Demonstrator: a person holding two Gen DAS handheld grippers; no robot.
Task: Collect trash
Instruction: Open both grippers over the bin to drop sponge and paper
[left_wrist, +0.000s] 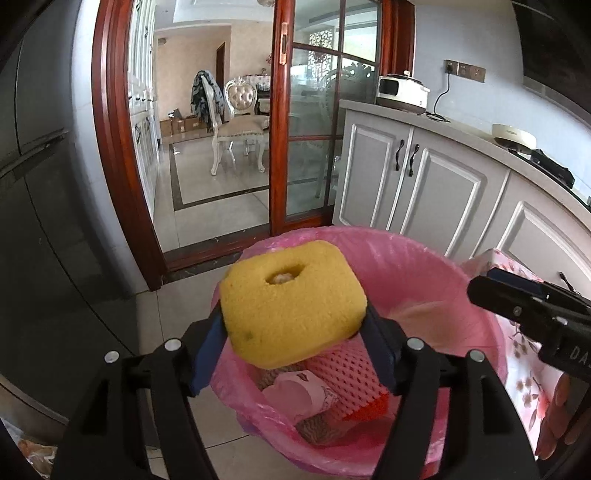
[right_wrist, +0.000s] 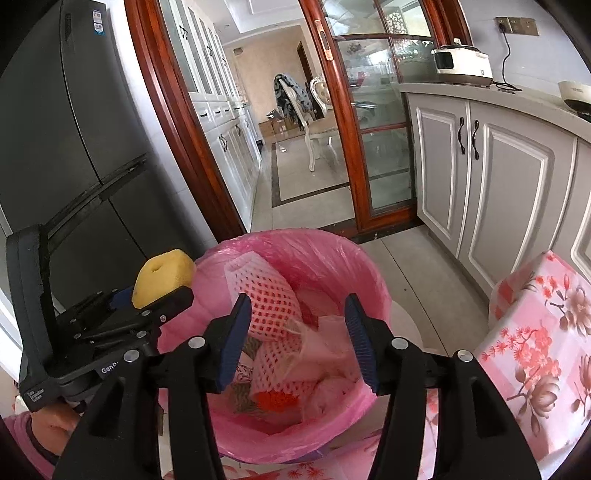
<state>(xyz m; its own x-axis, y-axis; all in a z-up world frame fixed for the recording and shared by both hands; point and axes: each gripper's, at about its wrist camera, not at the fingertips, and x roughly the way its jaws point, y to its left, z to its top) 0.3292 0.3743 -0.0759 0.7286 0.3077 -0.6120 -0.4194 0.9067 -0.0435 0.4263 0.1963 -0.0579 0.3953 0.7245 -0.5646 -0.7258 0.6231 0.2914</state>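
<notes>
Holding a yellow sponge (left_wrist: 293, 302) between its blue pads, the left gripper (left_wrist: 295, 343) hangs over the near rim of a bin lined with a pink bag (left_wrist: 424, 258). Both pads touch the sponge's sides, so it is pinched and above the bin's opening, not yet among the trash. The sponge has a hole in its top face toward twelve o'clock.

In the right wrist view, the same sponge (right_wrist: 164, 273) shows at nine o'clock of the bin (right_wrist: 295, 243), poking up from the left gripper (right_wrist: 159, 295), with the person's hand (right_wrist: 51, 428) on its handle at eight o'clock. The right gripper (right_wrist: 295, 332) stands spread over the bin, nothing between its pads.

Inside the bin lie a pink foam net sleeve (right_wrist: 266, 291), white crumpled wrappers (right_wrist: 325, 332) toward three o'clock of it, and something orange-red (right_wrist: 275, 398) at six o'clock.

A surface with a floral cloth (right_wrist: 535, 332) stands just beside the bin at three o'clock. A dark fridge (right_wrist: 74, 129) rises at ten o'clock, grey cabinets (right_wrist: 498, 166) at two o'clock.
</notes>
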